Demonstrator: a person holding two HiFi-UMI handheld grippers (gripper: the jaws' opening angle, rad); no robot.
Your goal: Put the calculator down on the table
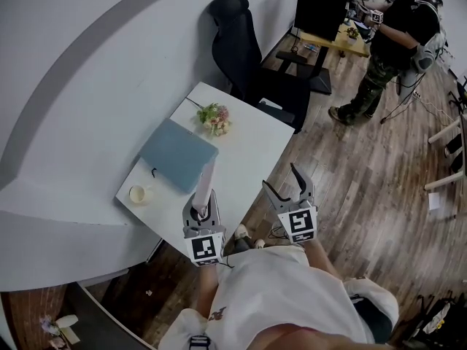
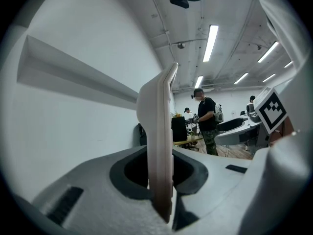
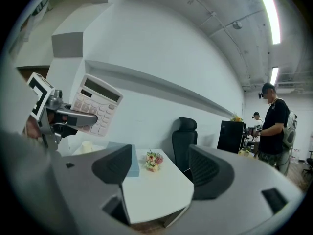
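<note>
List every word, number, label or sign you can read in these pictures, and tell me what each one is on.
No text is legible in any view.
Calculator: key markings and display too small and blurred to read.
Marker cubes: black-and-white square patterns only, no letters or digits.

My head camera looks steeply down from well above the white table (image 1: 248, 152), with my left hand-held gripper (image 1: 206, 195) and right hand-held gripper (image 1: 283, 179) low in its frame. Each gripper camera sits close behind its own jaws. The left faces level across the room; the right tilts slightly down over the table. All three views catch the standing person (image 1: 394, 35).
</note>
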